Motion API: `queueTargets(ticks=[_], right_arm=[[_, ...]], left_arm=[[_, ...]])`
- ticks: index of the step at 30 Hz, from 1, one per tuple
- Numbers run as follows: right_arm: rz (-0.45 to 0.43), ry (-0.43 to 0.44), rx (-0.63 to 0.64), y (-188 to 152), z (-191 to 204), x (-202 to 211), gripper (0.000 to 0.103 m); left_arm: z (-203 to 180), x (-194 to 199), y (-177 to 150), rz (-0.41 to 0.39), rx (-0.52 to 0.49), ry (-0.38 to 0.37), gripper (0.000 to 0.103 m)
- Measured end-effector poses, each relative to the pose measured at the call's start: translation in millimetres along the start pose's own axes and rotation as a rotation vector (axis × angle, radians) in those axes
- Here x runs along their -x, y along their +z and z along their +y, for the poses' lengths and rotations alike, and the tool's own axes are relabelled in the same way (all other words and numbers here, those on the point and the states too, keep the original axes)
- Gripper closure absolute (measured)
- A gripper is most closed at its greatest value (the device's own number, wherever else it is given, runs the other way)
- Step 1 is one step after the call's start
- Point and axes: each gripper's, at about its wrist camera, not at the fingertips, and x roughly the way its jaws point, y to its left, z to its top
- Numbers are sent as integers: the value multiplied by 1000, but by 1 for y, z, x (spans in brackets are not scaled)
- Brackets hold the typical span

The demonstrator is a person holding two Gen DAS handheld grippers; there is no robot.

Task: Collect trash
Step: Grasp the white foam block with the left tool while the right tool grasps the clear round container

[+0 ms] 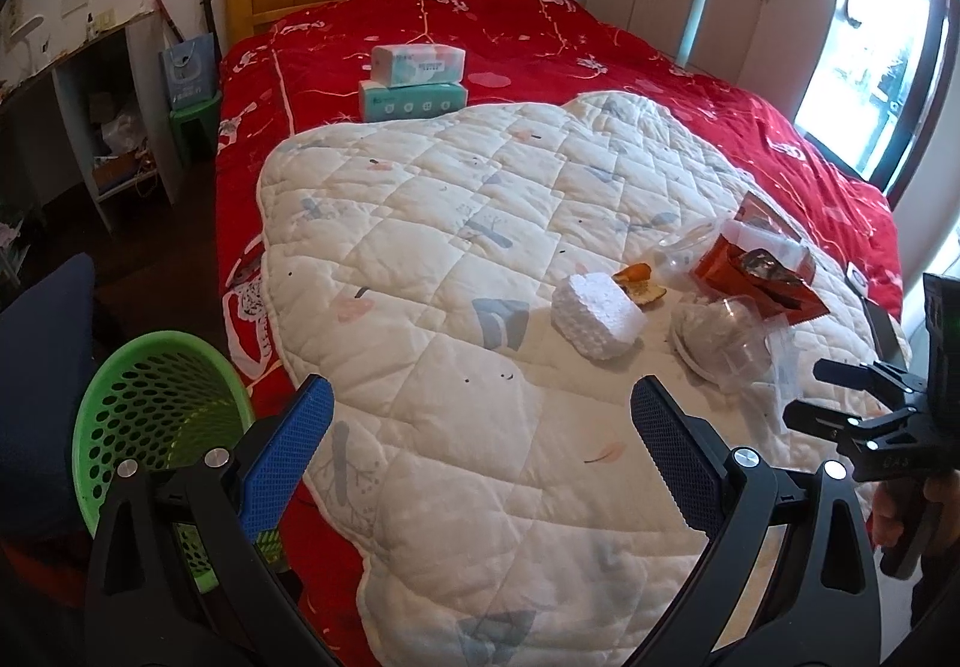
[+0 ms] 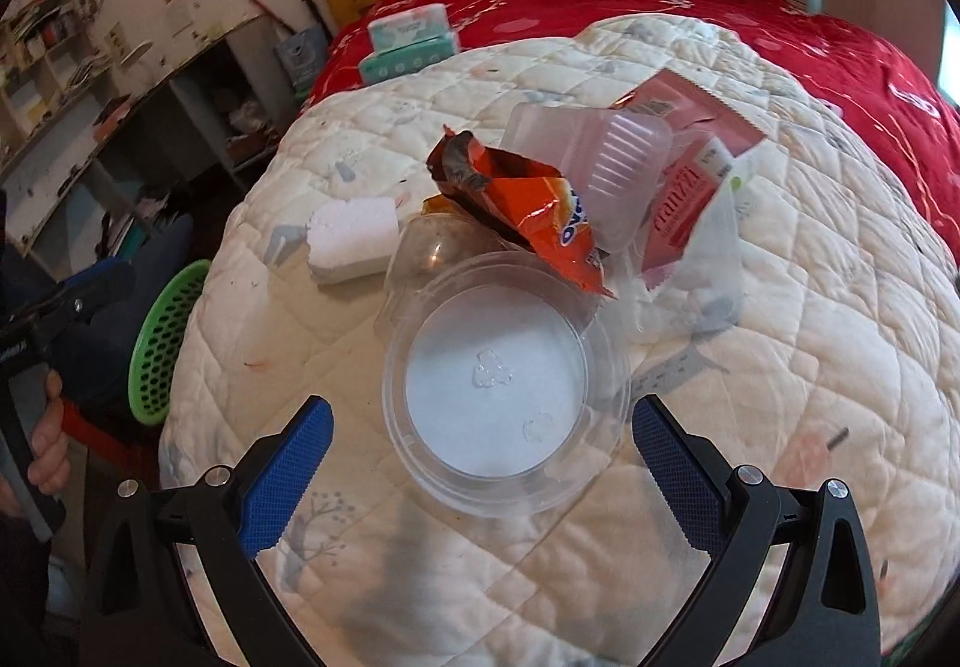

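Left gripper [image 1: 480,415]: jaws spread wide, nothing between them, held over the near part of the white quilted pad [image 1: 432,259] on the red bed [image 1: 660,60].

Right gripper [image 2: 480,430]: jaws spread wide, empty, hovering just short of the round clear plastic lid [image 2: 498,373].

Trash, located from that lid: all of it lies in one heap on the pad. A crumpled orange snack wrapper [image 2: 528,211] overlaps the lid's far rim. A clear ribbed plastic tray [image 2: 606,162] sits beyond the wrapper, with a pink packet [image 2: 684,187] behind and to the right. A white foam block [image 2: 354,238] lies to the far left of the lid, apart from it.

A green perforated basket [image 1: 156,415] stands on the floor left of the bed. Two tissue packs [image 1: 414,84] are stacked near the headboard.
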Motion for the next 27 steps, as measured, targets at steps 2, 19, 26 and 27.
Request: queueTargets(ticks=[2,19,26,27], right_arm=[[6,-5,19,2,-1,-4,6],[68,145,-36,9,-32,-33,6],[51,144,-7,6,-27,-30,13],[51,140,-4,6,-26,-29,13]], left_arm=[[0,-3,1,4,4,-5,5],[-22,-39,16,43,-75,-68,5],[-47,-78,22,105,-163,-135,5],[-50,-82,23,109,-180,-141,5]])
